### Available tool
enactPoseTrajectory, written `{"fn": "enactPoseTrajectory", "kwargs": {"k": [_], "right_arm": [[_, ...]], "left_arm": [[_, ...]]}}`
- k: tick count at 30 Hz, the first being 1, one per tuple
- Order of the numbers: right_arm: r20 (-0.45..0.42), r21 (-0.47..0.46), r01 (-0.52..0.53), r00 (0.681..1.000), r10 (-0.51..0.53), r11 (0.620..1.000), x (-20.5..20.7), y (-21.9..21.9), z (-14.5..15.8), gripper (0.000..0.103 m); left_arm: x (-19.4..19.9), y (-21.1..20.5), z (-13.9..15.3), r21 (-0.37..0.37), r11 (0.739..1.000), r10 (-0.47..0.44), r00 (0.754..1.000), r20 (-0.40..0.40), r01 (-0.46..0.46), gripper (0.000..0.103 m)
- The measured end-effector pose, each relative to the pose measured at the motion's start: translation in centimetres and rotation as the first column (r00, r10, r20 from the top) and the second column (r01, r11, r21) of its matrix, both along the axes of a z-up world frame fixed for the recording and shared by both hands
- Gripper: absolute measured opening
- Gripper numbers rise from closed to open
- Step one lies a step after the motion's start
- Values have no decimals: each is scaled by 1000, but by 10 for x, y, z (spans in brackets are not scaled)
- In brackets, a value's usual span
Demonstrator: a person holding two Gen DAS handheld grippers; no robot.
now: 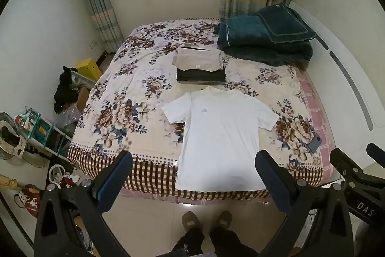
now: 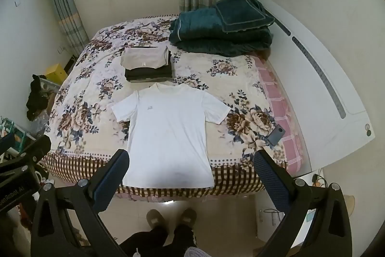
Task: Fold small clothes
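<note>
Both pairs of fingers are spread wide and hold nothing: the left gripper (image 1: 193,175) and right gripper (image 2: 191,172) hang above the floor at the foot of the bed (image 1: 125,93), so the fold looks not yet begun. The white T-shirt (image 1: 221,136) lies flat and face up on the floral bedspread, sleeves out, hem at the near edge; the next move probably calls for pinching a sleeve or side edge. It looks thin, soft cotton, unlike the folded stack (image 1: 199,67) just beyond its collar and the plush teal quilt (image 1: 262,40).

White t-shirt (image 1: 220,136) on brown-and-cream floral bedspread (image 1: 125,93); teal quilt (image 1: 262,40).
</note>
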State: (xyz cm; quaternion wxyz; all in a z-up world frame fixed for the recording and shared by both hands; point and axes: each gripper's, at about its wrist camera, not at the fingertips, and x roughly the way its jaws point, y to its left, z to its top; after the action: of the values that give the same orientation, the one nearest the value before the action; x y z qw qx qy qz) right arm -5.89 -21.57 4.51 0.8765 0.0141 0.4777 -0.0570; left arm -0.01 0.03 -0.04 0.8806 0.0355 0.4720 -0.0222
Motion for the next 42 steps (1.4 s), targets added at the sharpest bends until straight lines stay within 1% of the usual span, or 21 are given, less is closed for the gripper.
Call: {"fn": "enactPoseTrajectory", "kwargs": {"k": [12,13,16,18,20,22,26,34,37,42], "right_arm": [[-2,-9,-1,1000,1,1000,2,1,4,103],[-2,-9,-1,1000,1,1000,3,1,4,103],[0,-14,-3,1000,3,1000,3,4,5,103],[1,-17,-3,1000,3,1000,3,5,5,103],[2,-17,-3,1000,3,1000,3,4,5,103],[3,-18,-4,1000,4,1000,10,7,11,103],[4,-21,-4,1000,4,1000,9,7,10,103],[4,-25,-4,1000,4,1000,8,7,8,103],[4,-22,-2,1000,2,1000,12,12,16,103],[6,-27,-5,1000,5,1000,11,12,15,103]], "left_arm": [[1,0,-4,0,1000,-5,1000,3,5,103],[1,0,1,1,1000,0,1000,7,0,103],[3,0,0,0,1000,1,1000,7,-1,103],[5,6,7,4,1000,2,1000,9,-3,103],[5,7,7,4,1000,2,1000,10,-2,103],[10,8,9,2,1000,1,1000,8,-1,103],[9,9,8,-1,1000,1,1000,10,-1,103],[20,7,14,-3,1000,4,1000,9,-4,103],[17,7,13,-4,1000,3,1000,9,-3,103],[17,6,13,-4,1000,3,1000,13,-3,103]]}}
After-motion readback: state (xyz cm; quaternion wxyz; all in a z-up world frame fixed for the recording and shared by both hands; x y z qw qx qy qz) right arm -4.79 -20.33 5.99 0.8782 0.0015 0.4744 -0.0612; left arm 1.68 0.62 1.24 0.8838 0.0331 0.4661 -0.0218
